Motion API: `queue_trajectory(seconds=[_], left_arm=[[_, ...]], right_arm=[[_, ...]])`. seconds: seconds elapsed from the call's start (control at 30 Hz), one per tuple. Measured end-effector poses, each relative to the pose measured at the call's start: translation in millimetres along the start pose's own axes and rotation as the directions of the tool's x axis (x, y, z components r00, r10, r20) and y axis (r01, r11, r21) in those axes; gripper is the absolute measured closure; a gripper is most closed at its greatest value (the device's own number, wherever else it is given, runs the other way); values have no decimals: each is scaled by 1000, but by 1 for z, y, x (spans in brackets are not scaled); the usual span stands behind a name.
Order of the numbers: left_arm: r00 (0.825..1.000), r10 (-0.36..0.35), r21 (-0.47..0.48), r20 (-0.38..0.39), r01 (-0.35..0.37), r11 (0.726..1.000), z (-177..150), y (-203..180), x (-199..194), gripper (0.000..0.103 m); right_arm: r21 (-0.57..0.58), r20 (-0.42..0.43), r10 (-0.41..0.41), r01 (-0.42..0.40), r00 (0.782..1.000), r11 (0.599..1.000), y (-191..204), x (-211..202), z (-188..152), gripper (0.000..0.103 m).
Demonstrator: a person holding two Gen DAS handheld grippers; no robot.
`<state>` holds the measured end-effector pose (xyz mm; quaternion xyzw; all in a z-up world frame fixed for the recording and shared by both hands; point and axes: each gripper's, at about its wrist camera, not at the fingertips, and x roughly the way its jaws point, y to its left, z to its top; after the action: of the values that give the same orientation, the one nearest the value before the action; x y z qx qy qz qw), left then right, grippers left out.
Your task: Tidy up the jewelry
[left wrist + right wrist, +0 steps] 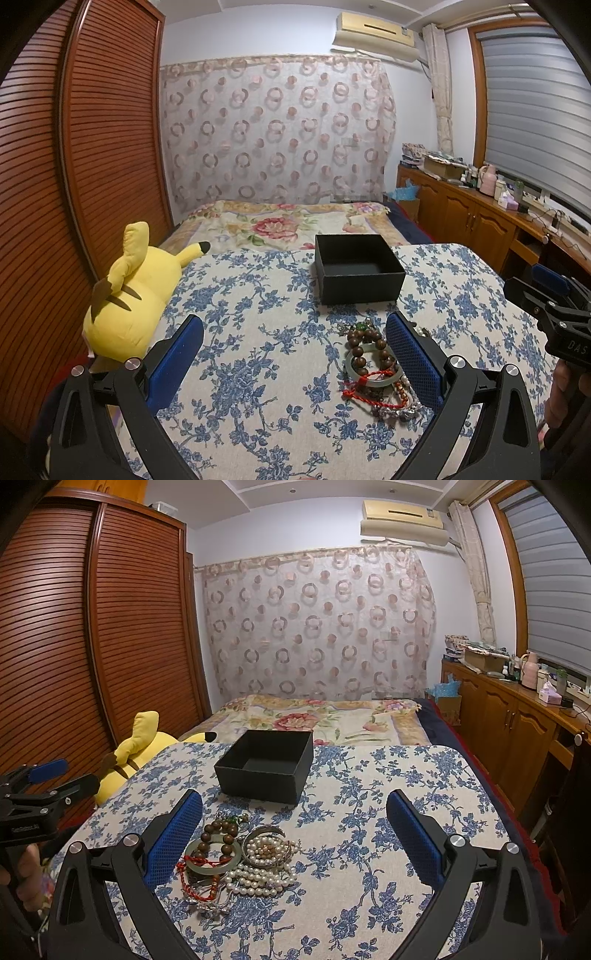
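A pile of jewelry lies on the blue-flowered table: a brown bead bracelet, a pale jade bangle, a red cord, white pearl strands and a silver bangle. The pile also shows in the left wrist view. An open black box stands empty behind it, also in the left wrist view. My right gripper is open above the table, its left pad beside the pile. My left gripper is open, its right pad beside the pile.
A yellow plush toy lies off the table's left edge on the bed. A wooden wardrobe stands at the left. A cabinet with clutter runs along the right under the window.
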<state>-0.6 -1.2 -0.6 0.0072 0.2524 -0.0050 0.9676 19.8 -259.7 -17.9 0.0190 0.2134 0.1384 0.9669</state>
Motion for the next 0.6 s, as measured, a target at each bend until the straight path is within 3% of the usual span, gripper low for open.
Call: queue_trajectory(seconds=[0.43, 0.6], left_arm=[[991, -69, 1, -115, 69, 998, -20, 2, 33, 8], [980, -110, 15, -168, 114, 993, -31, -5, 49, 8]], right_arm=[[-14, -68, 39, -40, 997, 999, -11, 14, -13, 3], [-5, -115, 69, -70, 991, 998, -20, 24, -24, 12]])
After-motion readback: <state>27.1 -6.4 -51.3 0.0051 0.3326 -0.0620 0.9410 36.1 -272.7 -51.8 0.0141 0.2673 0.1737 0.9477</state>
